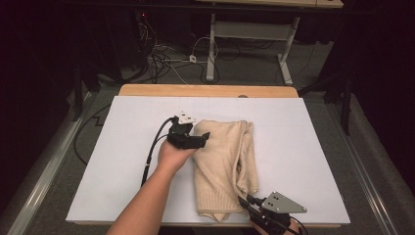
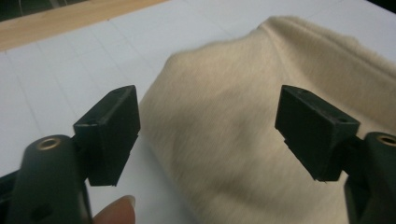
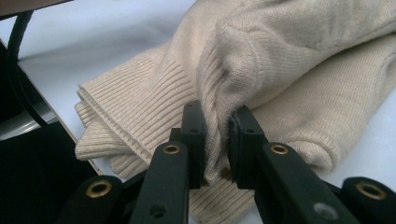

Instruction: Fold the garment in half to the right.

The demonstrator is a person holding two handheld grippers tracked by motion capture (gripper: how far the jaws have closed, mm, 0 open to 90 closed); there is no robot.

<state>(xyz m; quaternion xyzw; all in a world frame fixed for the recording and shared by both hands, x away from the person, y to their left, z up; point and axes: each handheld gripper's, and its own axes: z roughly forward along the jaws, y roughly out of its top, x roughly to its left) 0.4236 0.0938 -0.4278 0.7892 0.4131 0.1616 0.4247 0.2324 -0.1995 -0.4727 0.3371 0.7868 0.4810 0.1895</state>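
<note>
A beige knitted sweater (image 1: 222, 161) lies folded in the middle of the white table cover (image 1: 117, 166). My left gripper (image 1: 201, 138) hovers at the sweater's upper left edge. In the left gripper view its jaws stand wide apart over the sweater (image 2: 247, 74), and nothing is between its pads (image 2: 114, 126). My right gripper (image 1: 244, 200) is at the sweater's near right corner. In the right gripper view, the right gripper (image 3: 216, 140) is shut on a raised fold of the sweater (image 3: 289, 56), just above the ribbed hem.
A wooden table edge (image 1: 210, 90) shows beyond the white cover. Behind it, cables (image 1: 166, 61) lie on the floor beside a grey desk frame (image 1: 254, 32). The left gripper's cable (image 1: 151, 152) trails over the table beside the forearm.
</note>
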